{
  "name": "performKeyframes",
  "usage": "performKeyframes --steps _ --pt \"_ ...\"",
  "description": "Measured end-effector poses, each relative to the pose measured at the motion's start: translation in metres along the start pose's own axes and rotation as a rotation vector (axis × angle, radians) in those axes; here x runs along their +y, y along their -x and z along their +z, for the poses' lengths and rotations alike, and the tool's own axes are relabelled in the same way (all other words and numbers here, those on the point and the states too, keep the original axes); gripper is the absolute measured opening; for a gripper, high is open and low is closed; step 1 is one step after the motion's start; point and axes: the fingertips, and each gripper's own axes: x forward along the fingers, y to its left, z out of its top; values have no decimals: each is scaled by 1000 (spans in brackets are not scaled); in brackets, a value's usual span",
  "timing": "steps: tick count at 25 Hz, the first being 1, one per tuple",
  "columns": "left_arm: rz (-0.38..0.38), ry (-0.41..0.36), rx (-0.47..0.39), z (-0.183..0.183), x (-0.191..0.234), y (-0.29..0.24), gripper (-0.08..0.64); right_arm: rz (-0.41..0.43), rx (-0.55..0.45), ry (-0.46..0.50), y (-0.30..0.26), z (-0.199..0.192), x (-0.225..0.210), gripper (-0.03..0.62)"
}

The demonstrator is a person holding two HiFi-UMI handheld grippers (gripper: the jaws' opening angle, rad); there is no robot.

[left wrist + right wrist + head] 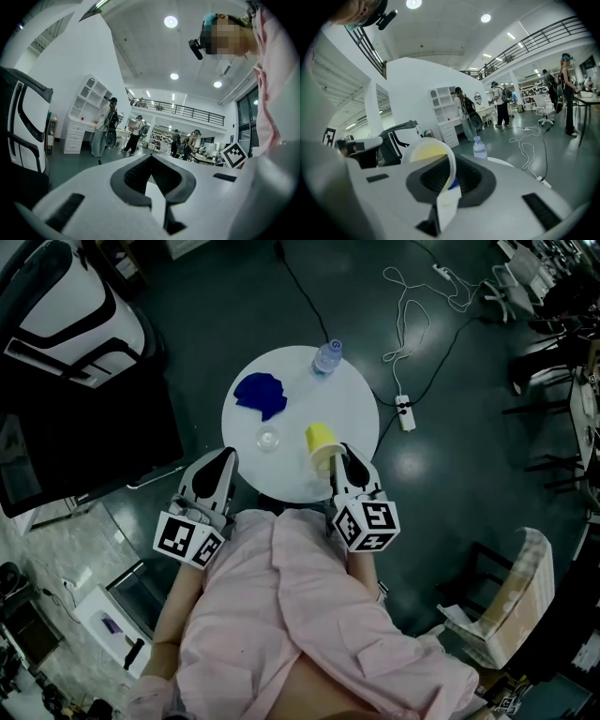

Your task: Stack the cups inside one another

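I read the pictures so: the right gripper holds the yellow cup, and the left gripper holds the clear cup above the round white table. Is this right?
Not quite. The left gripper holds nothing: the left gripper view shows its jaws together and empty. In the head view the clear cup stands on the round white table. The right gripper does hold the yellow cup.

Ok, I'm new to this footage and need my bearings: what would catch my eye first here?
The yellow cup stands out most: the right gripper pinches its wall at the near side of the round white table. Next comes a crumpled blue thing on the table's far left part, with a clear cup nearer the person and a water bottle at the far edge.
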Motion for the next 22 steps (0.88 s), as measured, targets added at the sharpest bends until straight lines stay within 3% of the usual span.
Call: performKeyframes --steps 22 --pt "-119 23 34 -7 -34 -40 9 -76 -17 -16 24 11 -35 44"
